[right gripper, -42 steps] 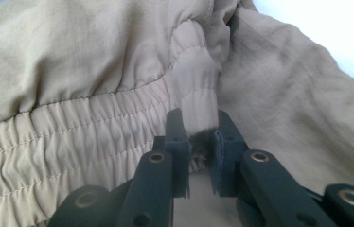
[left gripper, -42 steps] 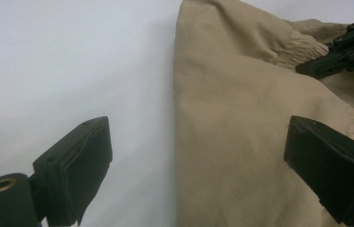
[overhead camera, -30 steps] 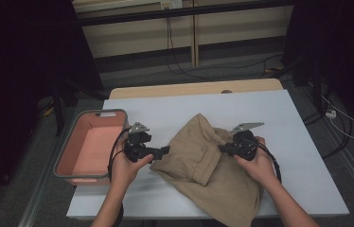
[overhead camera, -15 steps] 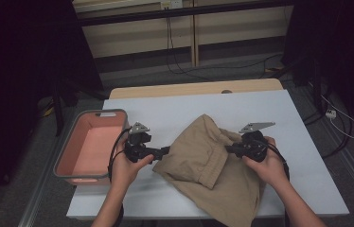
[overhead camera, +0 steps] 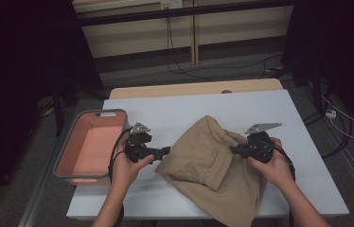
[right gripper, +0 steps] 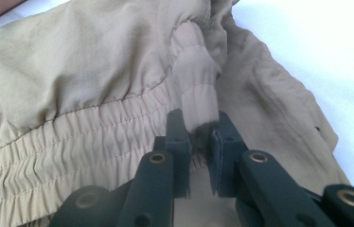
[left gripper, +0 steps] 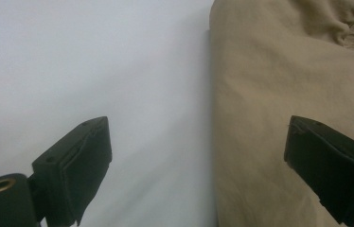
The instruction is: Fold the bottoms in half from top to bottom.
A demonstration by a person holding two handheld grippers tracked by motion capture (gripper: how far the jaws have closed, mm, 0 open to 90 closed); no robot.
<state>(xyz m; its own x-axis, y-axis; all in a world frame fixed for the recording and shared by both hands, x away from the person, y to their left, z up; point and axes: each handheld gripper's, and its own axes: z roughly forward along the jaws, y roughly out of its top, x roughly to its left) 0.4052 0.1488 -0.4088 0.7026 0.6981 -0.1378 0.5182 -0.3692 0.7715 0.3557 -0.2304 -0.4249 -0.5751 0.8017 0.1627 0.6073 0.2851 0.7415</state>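
surface: white table [overhead camera: 189, 113] is sitting in a dim room, with cables running along the floor beyond it.
garment: tan shorts [overhead camera: 213, 165] are lying rumpled between the two tools, the lower part hanging over the near table edge.
right gripper [right gripper: 198, 142]: its jaws are pinching nearly closed on a fold of the elastic waistband [right gripper: 118, 127], which is rising straight ahead of the tips.
left gripper [left gripper: 199, 161]: its jaws are standing wide apart with nothing between them; one pad is hovering over bare table, the other over the cloth edge just beside it.
step: judging from this, the person is taking hold of the shorts on both sides, with one side gripped and the other being lined up.
next move: the left tool is probably needing to slide forward onto the cloth edge and close before any lifting or folding.
bin: pink tray [overhead camera: 66, 156] is waiting behind the left tool, well apart from the cloth.
hard to tell: the legs of the shorts are running out of view, and whether the left pad is touching the fabric is unclear.
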